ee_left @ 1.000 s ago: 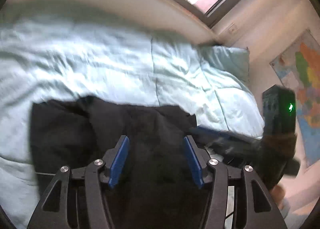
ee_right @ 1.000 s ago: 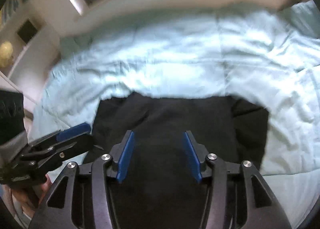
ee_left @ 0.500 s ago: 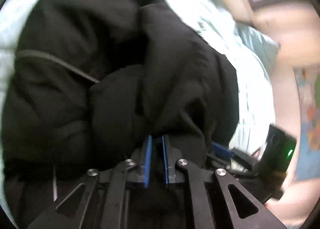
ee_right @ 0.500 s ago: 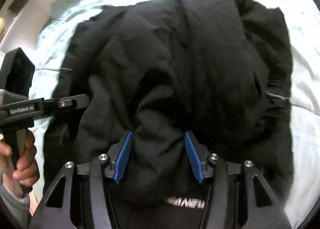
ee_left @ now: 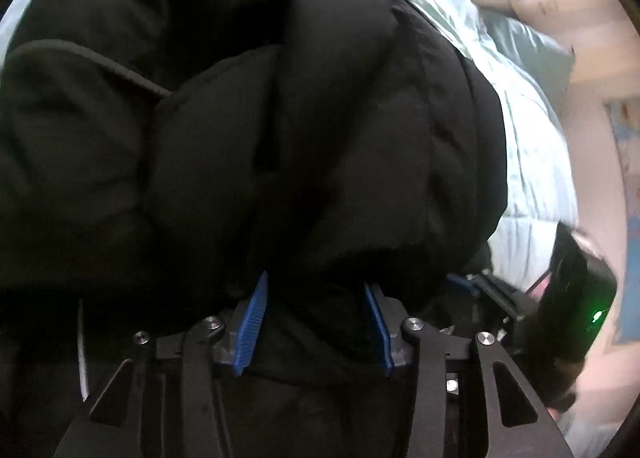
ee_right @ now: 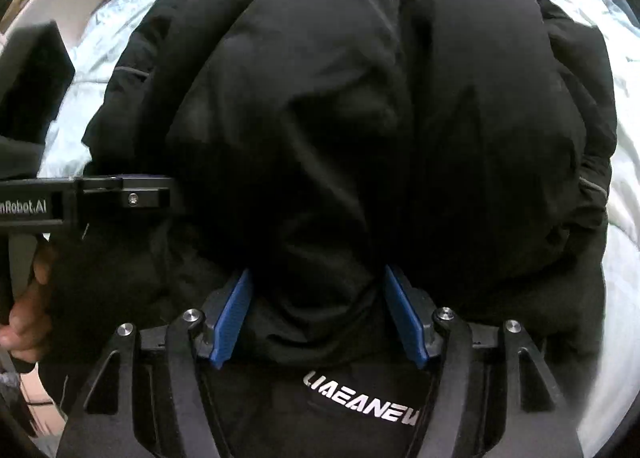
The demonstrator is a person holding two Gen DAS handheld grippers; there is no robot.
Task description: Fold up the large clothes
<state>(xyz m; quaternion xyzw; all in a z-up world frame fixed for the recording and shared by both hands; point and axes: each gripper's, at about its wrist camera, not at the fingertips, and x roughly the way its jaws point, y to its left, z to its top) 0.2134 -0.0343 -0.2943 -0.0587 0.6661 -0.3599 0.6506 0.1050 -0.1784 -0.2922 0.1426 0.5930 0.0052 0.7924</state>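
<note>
A bulky black padded jacket (ee_left: 280, 117) lies folded in a thick bundle on the bed and fills both views (ee_right: 380, 117). My left gripper (ee_left: 314, 290) is open, its blue pads astride the near folded edge, fabric bulging between them. My right gripper (ee_right: 318, 282) is open too, its pads on either side of a fold just above white lettering (ee_right: 360, 404) on the jacket. The left gripper's body shows in the right wrist view (ee_right: 100, 193), pushed against the jacket's left side. The right gripper shows in the left wrist view (ee_left: 576, 298) at the right.
The jacket rests on a pale blue quilt (ee_left: 528, 137) that covers the bed, also seen around the jacket in the right wrist view (ee_right: 624, 258). A pillow (ee_left: 532, 45) lies at the bed's far end. A wall map (ee_left: 628, 185) hangs at the right.
My left gripper was shut on the jacket half a second ago and has opened. Both grippers have pressed closer into the folded bundle, which now fills the views.
</note>
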